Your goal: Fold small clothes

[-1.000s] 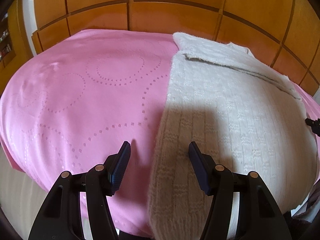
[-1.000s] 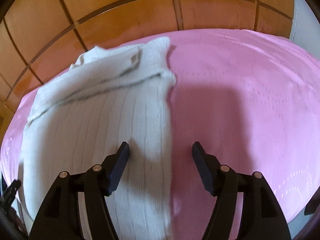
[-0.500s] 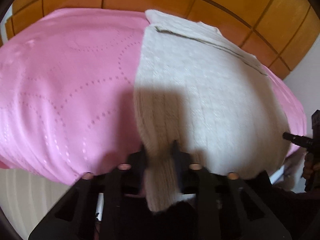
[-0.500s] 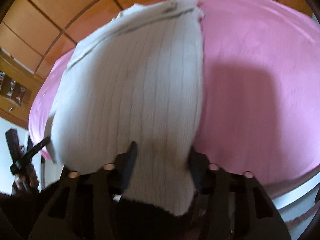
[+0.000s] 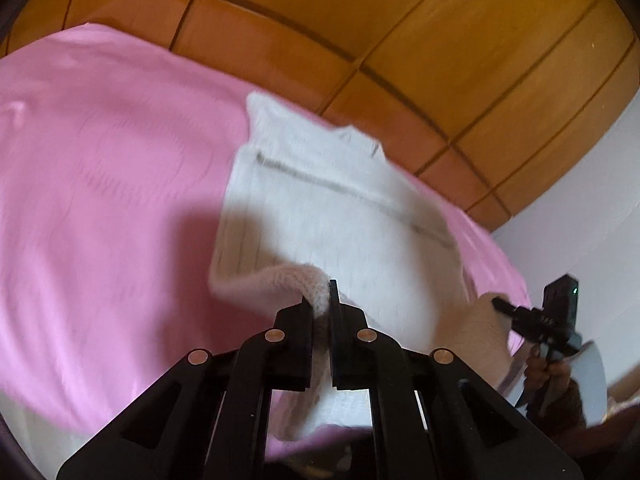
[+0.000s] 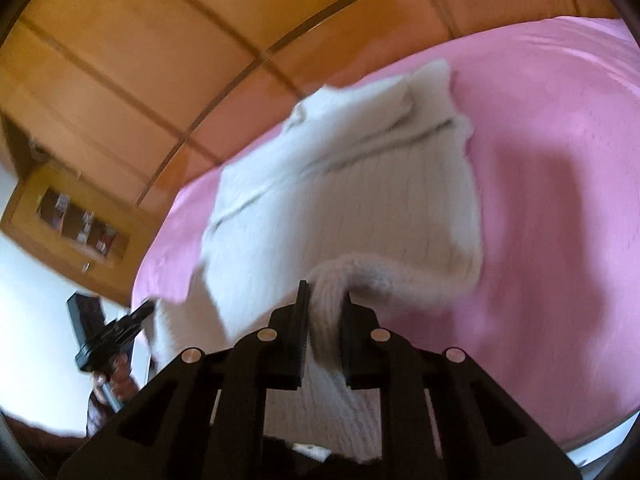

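Note:
A white knitted sweater [image 5: 332,200] lies on a pink bedsheet [image 5: 100,200], its far part folded and flat. My left gripper [image 5: 320,300] is shut on the sweater's near left hem corner and holds it lifted off the bed. My right gripper [image 6: 324,300] is shut on the near right hem corner of the sweater [image 6: 360,200], also lifted. The near edge hangs between the two grippers. In the left wrist view the right gripper [image 5: 516,312] shows at the right; in the right wrist view the left gripper [image 6: 132,316] shows at the left.
An orange wooden panelled headboard [image 5: 360,20] stands behind the bed. A wooden shelf with small items [image 6: 80,220] is at the far left. A white wall [image 5: 600,200] is to the right. The pink sheet [image 6: 560,160] extends on both sides of the sweater.
Both grippers went from open above the sweater's near edge to shut on its hem corners. They have since lifted the near edge up off the bed.

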The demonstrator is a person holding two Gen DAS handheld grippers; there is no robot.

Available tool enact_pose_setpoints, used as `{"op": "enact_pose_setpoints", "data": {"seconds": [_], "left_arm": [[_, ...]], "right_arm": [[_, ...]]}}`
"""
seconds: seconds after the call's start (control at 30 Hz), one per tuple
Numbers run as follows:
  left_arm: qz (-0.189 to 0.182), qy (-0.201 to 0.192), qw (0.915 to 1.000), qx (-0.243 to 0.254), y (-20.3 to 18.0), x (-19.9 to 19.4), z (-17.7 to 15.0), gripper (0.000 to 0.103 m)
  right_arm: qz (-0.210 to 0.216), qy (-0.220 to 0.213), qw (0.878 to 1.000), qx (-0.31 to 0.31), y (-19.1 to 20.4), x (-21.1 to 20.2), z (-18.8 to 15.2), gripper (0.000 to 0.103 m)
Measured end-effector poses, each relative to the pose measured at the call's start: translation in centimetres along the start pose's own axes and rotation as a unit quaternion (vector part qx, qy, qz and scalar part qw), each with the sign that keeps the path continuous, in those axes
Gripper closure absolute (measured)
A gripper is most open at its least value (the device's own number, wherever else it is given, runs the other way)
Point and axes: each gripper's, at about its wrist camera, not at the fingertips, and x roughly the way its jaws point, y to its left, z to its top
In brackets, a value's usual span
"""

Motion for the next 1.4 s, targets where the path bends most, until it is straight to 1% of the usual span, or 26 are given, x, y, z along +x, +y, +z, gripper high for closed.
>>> {"op": "enact_pose_setpoints", "data": {"seconds": [0.2, 0.33, 0.37, 0.4, 0.43, 0.47, 0.57, 0.6, 0.67, 0.73, 0.77, 0.8, 0.87, 0.9, 0.97, 1.03, 1.07, 1.1, 1.13, 1.17, 1.23, 1.27, 1.3, 1.33, 1.37, 1.4], "left_arm": [[0.009, 0.001, 0.9996, -0.026, 0.3, 5.1, 5.8, 0.098], [0.027, 0.019, 0.9976, -0.061, 1.2, 8.1, 8.2, 0.097], [0.032, 0.022, 0.9967, -0.072, 1.6, 8.6, 8.7, 0.088], [0.033, 0.011, 0.9962, -0.079, 1.9, 8.5, 9.2, 0.077], [0.039, -0.006, 0.9959, -0.081, 2.2, 8.1, 9.5, 0.074], [0.048, -0.017, 0.9954, -0.081, 2.6, 7.8, 9.9, 0.072], [0.078, -0.027, 0.9936, -0.078, 3.7, 7.0, 10.3, 0.072], [0.096, -0.029, 0.9926, -0.069, 4.1, 6.6, 10.1, 0.072], [0.113, -0.026, 0.9919, -0.052, 4.7, 6.1, 9.4, 0.072], [0.101, -0.018, 0.9944, -0.022, 4.8, 5.3, 7.9, 0.071], [0.091, -0.013, 0.9958, 0.002, 4.5, 5.0, 7.0, 0.061], [0.083, -0.011, 0.9964, 0.017, 4.1, 4.9, 6.4, 0.045], [0.065, -0.006, 0.9968, 0.047, 3.2, 4.8, 5.3, 0.036], [0.054, -0.001, 0.9963, 0.066, 2.5, 4.9, 4.9, 0.036], [0.045, 0.005, 0.9949, 0.090, 1.7, 5.2, 4.7, 0.036], [0.048, 0.013, 0.9913, 0.122, 0.7, 6.2, 4.7, 0.036], [0.043, 0.026, 0.9896, 0.135, 0.5, 6.9, 4.7, 0.036], [0.050, 0.045, 0.9876, 0.142, 0.4, 8.1, 4.6, 0.036], [0.056, 0.057, 0.9866, 0.142, 0.6, 8.7, 4.5, 0.036], [0.048, 0.077, 0.9862, 0.139, 0.9, 9.4, 4.0, 0.036], [0.042, 0.086, 0.9874, 0.126, 2.0, 9.2, 2.8, 0.036], [0.034, 0.088, 0.9888, 0.116, 2.5, 9.2, 2.5, 0.040], [0.027, 0.085, 0.9907, 0.103, 3.1, 8.9, 2.1, 0.057], [0.034, 0.079, 0.9922, 0.090, 3.7, 8.5, 1.9, 0.070], [0.034, 0.080, 0.9930, 0.080, 4.0, 8.2, 1.8, 0.090], [0.026, 0.078, 0.9947, 0.061, 4.6, 7.8, 1.8, 0.097]], "right_arm": [[-0.048, -0.021, 0.996, 0.076, -4.5, 1.6, 4.1, 0.095], [-0.068, -0.040, 0.992, 0.098, -6.4, 1.4, 6.4, 0.092], [-0.068, -0.043, 0.992, 0.097, -6.5, 1.3, 6.7, 0.090], [-0.070, -0.049, 0.992, 0.093, -6.4, 1.0, 6.9, 0.076], [-0.075, -0.055, 0.992, 0.085, -6.3, 0.6, 7.0, 0.059], [-0.079, -0.059, 0.992, 0.077, -6.4, 0.5, 7.3, 0.057], [-0.114, -0.054, 0.992, 0.032, -6.1, -0.8, 6.4, 0.056], [-0.126, -0.051, 0.991, 0.018, -5.7, -1.0, 5.7, 0.055], [-0.143, -0.041, 0.989, -0.013, -5.3, -1.4, 4.6, 0.055], [-0.152, -0.026, 0.987, -0.051, -4.3, -1.4, 3.5, 0.053], [-0.156, -0.022, 0.985, -0.067, -3.9, -1.1, 3.2, 0.051], [-0.158, -0.014, 0.983, -0.090, -3.2, -0.6, 2.9, 0.047], [-0.151, -0.006, 0.982, -0.111, -2.3, 0.5, 2.7, 0.045], [-0.148, 0.000, 0.982, -0.121, -1.7, 1.6, 2.8, 0.045], [-0.154, 0.008, 0.977, -0.149, -0.7, 3.5, 2.9, 0.045], [-0.156, 0.026, 0.973, -0.166, -0.3, 5.5, 3.0, 0.045], [-0.158, 0.038, 0.972, -0.171, -0.3, 6.4, 3.0, 0.045], [-0.167, 0.052, 0.968, -0.178, -0.7, 7.2, 2.8, 0.043], [-0.165, 0.053, 0.968, -0.181, -1.0, 7.3, 2.6, 0.041], [-0.158, 0.049, 0.970, -0.178, -1.3, 6.9, 2.4, 0.041], [-0.139, 0.049, 0.976, -0.159, -2.3, 5.7, 1.9, 0.034], [-0.131, 0.051, 0.978, -0.155, -2.5, 5.1, 1.5, 0.034], [-0.125, 0.054, 0.978, -0.157, -2.9, 4.7, 0.7, 0.034], [-0.126, 0.056, 0.977, -0.160, -3.1, 4.4, 0.1, 0.035], [-0.127, 0.057, 0.977, -0.163, -3.2, 4.1, -0.4, 0.039], [-0.132, 0.055, 0.976, -0.163, -3.3, 3.8, -0.9, 0.054]]}}
